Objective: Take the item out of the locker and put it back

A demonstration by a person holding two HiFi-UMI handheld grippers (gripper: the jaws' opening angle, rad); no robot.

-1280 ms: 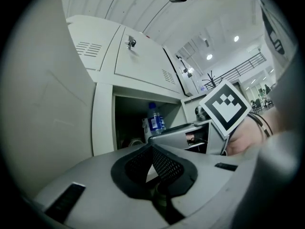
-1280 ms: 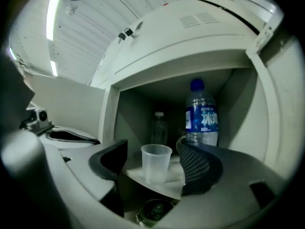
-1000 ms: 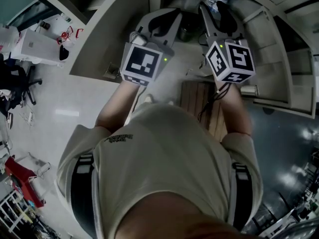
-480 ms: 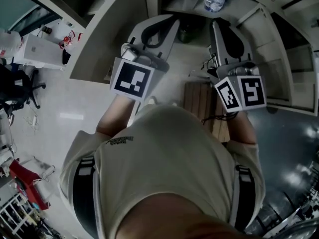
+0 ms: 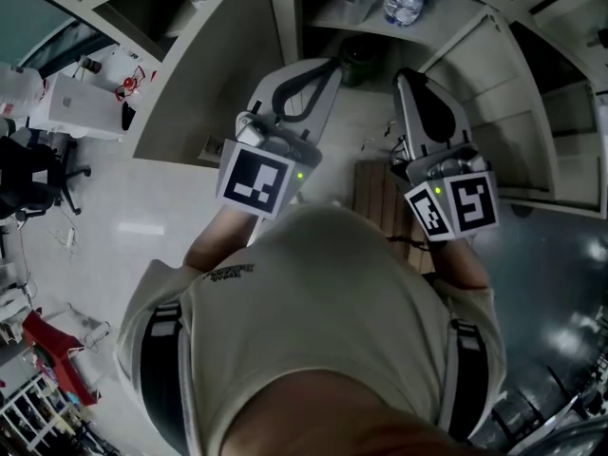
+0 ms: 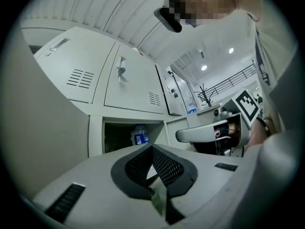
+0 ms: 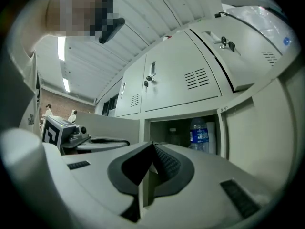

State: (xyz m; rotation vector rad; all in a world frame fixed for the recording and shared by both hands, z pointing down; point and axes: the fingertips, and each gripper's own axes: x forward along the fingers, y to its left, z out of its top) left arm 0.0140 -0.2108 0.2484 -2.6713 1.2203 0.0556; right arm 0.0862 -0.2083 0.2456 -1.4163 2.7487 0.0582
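While I'm stood next to this person at the lockers, quick question. The water bottle (image 7: 199, 135) is upright inside the open locker (image 7: 181, 117), toward its right side, and nothing's touching it. Both tools sit just short of the opening, pointing in. The right hand-held gripper (image 7: 152, 146) has just been closing its jaws, and now they're clenched tight with nothing between them. The left hand-held gripper (image 6: 152, 148) is clenched too, also empty. So how would you go about the grab?

Reply: honestly can't say whether the bottle is waiting to come out or is already back. If it's the grab, I'd guess step one is spreading the right jaws before going in, since shut ones would only shove it deeper. That side lines up better with the bottle anyway. Go in level and take it round the middle, not the top, so it doesn't tip. Mind the door frame (image 7: 222, 132) on the right and that clear thing (image 7: 173, 136) next to the bottle, which I can't make out.

Me again: makes sense. I'd keep the left one back so the two don't bump in that narrow opening.
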